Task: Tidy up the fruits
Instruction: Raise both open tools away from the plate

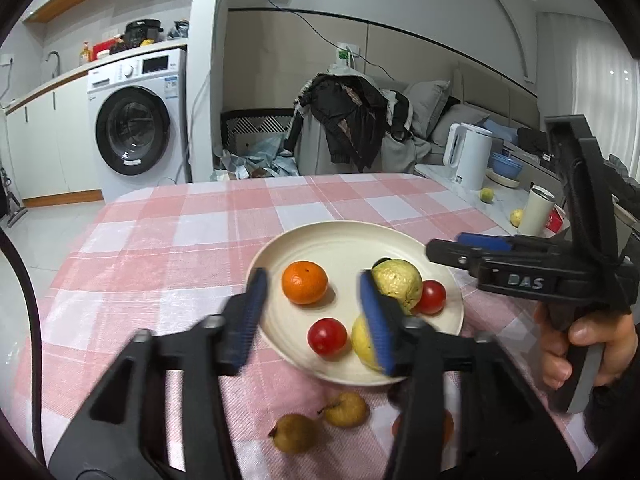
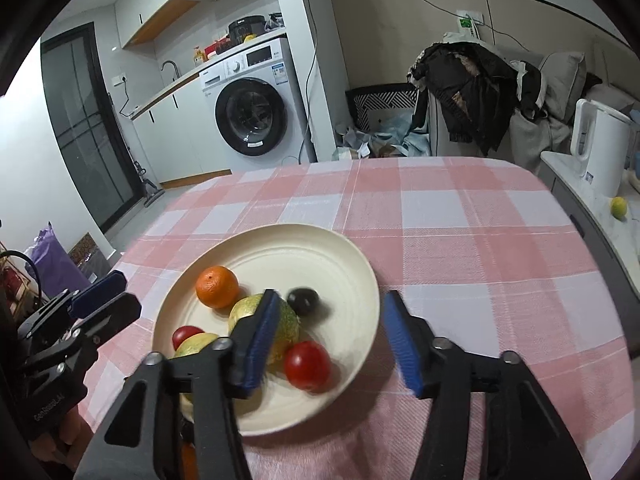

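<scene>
At the upper left of the left wrist view stands a washing machine (image 1: 134,130), then a chair heaped with dark clothes (image 1: 352,120) in the middle, and a white kettle (image 1: 468,154) on a side counter at the right. The surface, under a pink checked cloth (image 1: 168,248), carries a cream plate (image 1: 340,236) at mid frame. On the plate lie a tangerine (image 1: 305,282), a cherry tomato (image 1: 327,336), a pale green guava (image 1: 400,282), a second tomato (image 1: 431,296) just beside the guava, and a yellow fruit (image 1: 362,342) partly hidden by a blue pad. A small dark fruit (image 2: 303,301) shows in the right wrist view behind the guava. Two small brownish pears (image 1: 320,420) lie on the cloth off the near rim.

The left gripper (image 1: 316,320) hangs over the plate's near left part, its fingers apart and empty; the tangerine and one tomato sit between them. The right gripper (image 2: 334,340) is over the plate's right half, fingers likewise spread wide, a tomato (image 2: 307,365) between them. A hand (image 1: 592,344) holds its handle at the right edge.
</scene>
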Tool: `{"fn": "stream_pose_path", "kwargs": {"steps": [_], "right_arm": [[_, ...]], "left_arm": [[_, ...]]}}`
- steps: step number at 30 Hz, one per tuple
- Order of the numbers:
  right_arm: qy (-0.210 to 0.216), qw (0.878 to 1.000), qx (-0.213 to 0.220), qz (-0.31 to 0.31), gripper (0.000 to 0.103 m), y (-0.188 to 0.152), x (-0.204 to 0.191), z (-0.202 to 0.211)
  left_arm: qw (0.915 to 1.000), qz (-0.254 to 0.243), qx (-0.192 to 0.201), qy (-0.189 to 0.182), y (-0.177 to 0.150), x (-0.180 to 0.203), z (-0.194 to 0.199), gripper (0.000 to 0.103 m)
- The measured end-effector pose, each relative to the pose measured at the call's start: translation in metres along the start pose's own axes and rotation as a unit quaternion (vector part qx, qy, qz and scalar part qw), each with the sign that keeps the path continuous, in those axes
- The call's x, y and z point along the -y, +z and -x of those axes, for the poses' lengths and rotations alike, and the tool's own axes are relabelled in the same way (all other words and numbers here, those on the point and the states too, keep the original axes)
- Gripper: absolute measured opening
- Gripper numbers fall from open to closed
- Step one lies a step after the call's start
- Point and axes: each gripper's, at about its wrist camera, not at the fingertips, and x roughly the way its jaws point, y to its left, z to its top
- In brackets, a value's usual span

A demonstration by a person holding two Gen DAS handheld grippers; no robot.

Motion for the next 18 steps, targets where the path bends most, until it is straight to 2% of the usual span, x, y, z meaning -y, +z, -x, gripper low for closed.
{"fn": "stream_pose_path", "kwargs": {"steps": [1,2,3,5,7,10,18], "right_arm": [[0.002,1.0,0.002,-0.001,0.078,-0.001,0.001,0.005],[0.005,1.0,0.005,-0.001,0.083,-0.002,0.001,0.011],[0.009,1.0,0.007,0.002,0.09,-0.003,0.001,0.016],[0.01,1.0,0.007,0.008,0.099,-0.007,-0.001,0.027],[0.016,1.0,-0.003,0.007,0.102,-0.01,-0.002,0.032],[0.029,0.999,-0.017,0.008,0.103,-0.017,-0.006,0.039],[0.038,0.998,-0.035,0.047,0.103,-0.033,-0.035,0.058]], "left_arm": [[1.0,0.0,0.008,0.002,0.0,-0.001,0.008,0.066],[0.9999,-0.001,0.013,0.003,0.0,-0.001,0.013,0.078],[0.9998,0.0,0.021,0.005,0.0,-0.002,0.022,0.087],[0.9995,0.001,0.03,0.006,0.0,-0.003,0.035,0.09],[0.9994,0.004,0.035,0.007,0.0,-0.006,0.05,0.101],[0.9988,0.002,0.045,0.018,-0.002,-0.009,0.07,0.103],[0.9985,0.014,0.042,0.033,-0.011,-0.014,0.107,0.103]]}}
